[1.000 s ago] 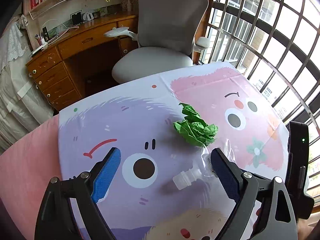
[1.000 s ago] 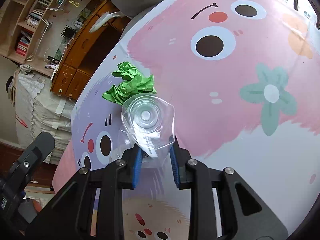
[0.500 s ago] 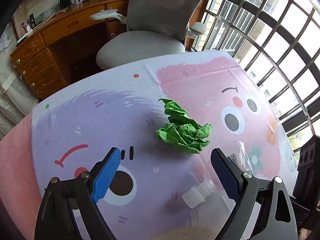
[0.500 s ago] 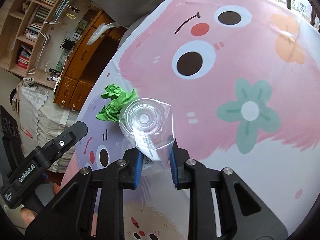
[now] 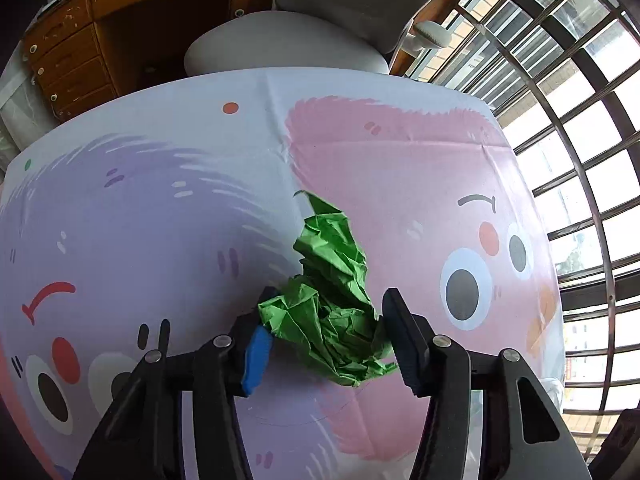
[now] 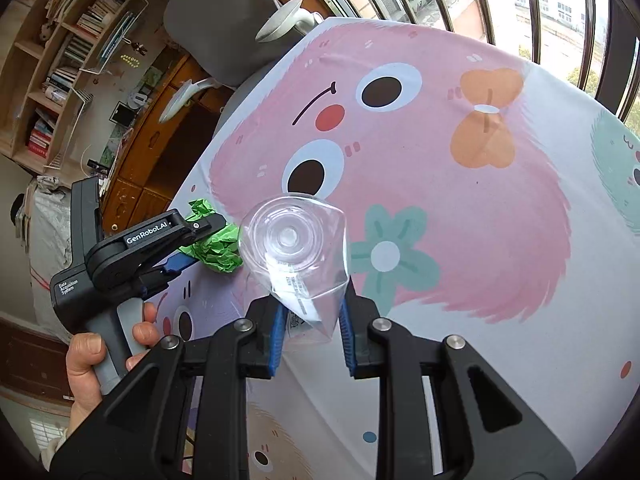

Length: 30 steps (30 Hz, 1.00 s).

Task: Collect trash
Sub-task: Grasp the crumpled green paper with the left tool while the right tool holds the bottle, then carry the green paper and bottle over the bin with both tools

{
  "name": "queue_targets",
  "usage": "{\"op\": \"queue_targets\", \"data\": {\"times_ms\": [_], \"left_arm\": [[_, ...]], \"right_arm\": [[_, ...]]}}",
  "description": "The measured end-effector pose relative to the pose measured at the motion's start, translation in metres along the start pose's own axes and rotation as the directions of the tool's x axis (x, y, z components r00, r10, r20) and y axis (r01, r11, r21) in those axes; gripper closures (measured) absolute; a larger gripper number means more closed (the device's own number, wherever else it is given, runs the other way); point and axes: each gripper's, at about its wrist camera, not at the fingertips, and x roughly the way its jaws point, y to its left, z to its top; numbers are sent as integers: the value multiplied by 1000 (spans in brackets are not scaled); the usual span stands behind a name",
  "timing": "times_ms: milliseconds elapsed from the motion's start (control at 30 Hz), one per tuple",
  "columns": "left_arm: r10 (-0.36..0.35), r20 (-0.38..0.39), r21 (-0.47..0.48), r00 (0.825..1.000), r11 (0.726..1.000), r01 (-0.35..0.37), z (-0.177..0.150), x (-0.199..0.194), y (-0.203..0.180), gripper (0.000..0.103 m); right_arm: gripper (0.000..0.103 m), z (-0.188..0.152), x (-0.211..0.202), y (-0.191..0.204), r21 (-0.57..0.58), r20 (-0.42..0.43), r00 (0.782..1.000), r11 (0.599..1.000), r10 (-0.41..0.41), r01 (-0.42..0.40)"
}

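A crumpled green paper ball (image 5: 332, 308) lies on the cartoon-print tablecloth (image 5: 160, 220). My left gripper (image 5: 326, 344) has its blue-padded fingers pressed against both sides of the ball. The right wrist view shows the same grip from the side: green paper ball (image 6: 218, 246) in the left gripper (image 6: 200, 242), which a person's hand (image 6: 92, 360) holds. My right gripper (image 6: 310, 320) is shut on a crushed clear plastic bottle (image 6: 292, 240), held above the cloth with its base facing the camera.
A grey office chair (image 5: 288, 36) stands at the table's far edge, with a wooden desk with drawers (image 5: 80, 40) behind it. A barred window (image 5: 580, 120) runs along the right side. Bookshelves (image 6: 72, 60) fill the far wall.
My left gripper moved forward over the green paper and closed from wide open onto it. The right gripper, still holding the bottle, lifted and drew back to the right.
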Motion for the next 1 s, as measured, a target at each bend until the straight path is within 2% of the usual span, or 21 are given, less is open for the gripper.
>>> {"op": "queue_targets", "data": {"times_ms": [33,100,267,433,567,700,833,1000], "left_arm": [[-5,8,0,1000,1000,5,0,1,-1,63],[-3,13,16,1000,1000,3,-5,1,-6,66],[15,43,83,999,996,-19,-30,-25,-22,68],[-16,78,129,997,992,6,-80,-73,-47,68],[-23,109,165,994,986,5,-143,-117,-70,68],[-11,153,159,988,987,-14,-216,-155,-96,68],[35,216,109,976,992,-60,-295,-185,-123,68],[86,248,-2,965,996,-88,-398,-207,-155,68]], "right_arm": [[83,-3,-2,-1,0,2,1000,1000,1,-1],[83,-7,-7,-5,1,-2,1000,1000,8,-8],[83,-22,-25,-7,-44,-12,1000,999,10,-11],[83,-47,-59,-9,-140,-54,999,990,1,-9],[83,-70,-96,-12,-263,-90,996,965,0,-24],[83,-95,-140,-23,-379,-127,991,922,33,-80],[83,-124,-188,-47,-479,-182,981,865,66,-147],[83,-165,-249,-93,-607,-252,965,764,78,-220]]}}
